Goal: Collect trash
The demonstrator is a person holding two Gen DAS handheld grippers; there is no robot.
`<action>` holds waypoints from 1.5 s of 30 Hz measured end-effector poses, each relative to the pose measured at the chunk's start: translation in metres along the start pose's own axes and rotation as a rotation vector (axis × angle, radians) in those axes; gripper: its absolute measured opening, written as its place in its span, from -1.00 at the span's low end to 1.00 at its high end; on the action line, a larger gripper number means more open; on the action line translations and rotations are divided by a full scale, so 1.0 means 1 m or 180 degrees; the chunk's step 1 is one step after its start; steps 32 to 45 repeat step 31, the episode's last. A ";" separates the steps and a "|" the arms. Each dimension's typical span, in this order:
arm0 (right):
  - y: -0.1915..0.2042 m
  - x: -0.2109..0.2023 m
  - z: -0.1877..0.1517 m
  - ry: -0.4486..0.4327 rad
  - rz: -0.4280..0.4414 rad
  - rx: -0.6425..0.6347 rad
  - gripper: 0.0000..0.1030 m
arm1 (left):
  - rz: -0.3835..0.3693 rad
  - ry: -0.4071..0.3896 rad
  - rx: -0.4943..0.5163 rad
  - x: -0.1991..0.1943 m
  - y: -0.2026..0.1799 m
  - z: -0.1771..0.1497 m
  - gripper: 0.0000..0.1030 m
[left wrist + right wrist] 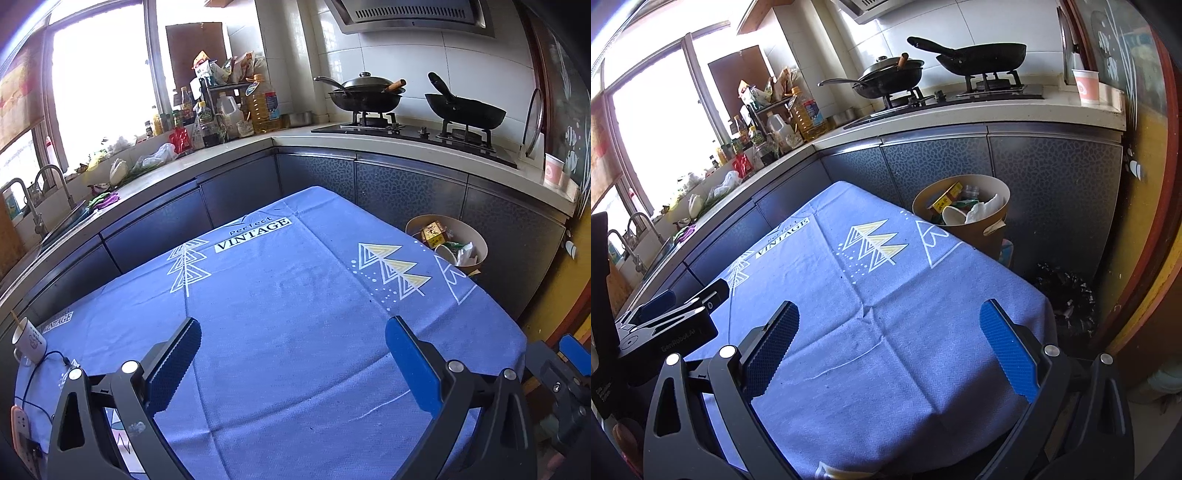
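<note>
A round tan bin [975,229] stands on the floor past the table's far right corner, and the left wrist view shows the same bin [480,243]. It holds a yellow carton [947,197], a paper cup [951,215], white crumpled paper [984,210] and green wrappers. My left gripper [293,343] hovers open over the blue tablecloth [288,295] with nothing between its fingers. My right gripper [890,328] is open too, above the cloth [871,295] near the table's right side, empty. The left gripper's body [668,325] shows at the right wrist view's left edge.
A white mug [29,338] with a stick and a power strip [22,428] with cable sit at the table's near left corner. Dark cabinets ring the table. On the counter stand bottles [258,103], two pans [365,96] on a stove, and a pink paper cup [1087,86]. Black rubbish [1067,299] lies on the floor.
</note>
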State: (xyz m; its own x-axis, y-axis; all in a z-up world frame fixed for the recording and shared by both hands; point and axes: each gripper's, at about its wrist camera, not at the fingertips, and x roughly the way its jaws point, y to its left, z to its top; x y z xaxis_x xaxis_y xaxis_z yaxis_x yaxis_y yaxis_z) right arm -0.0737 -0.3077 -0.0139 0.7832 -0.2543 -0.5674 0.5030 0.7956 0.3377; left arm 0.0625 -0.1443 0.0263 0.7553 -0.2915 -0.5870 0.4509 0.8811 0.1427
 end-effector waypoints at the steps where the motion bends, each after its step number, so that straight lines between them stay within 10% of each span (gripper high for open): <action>1: -0.001 -0.001 0.000 -0.0007 0.0000 0.0005 0.89 | -0.0004 0.0000 0.0007 0.000 -0.002 0.001 0.93; 45: -0.005 -0.002 0.000 -0.0006 0.0052 0.0034 0.89 | -0.0087 -0.0046 0.0073 -0.012 -0.016 0.004 0.93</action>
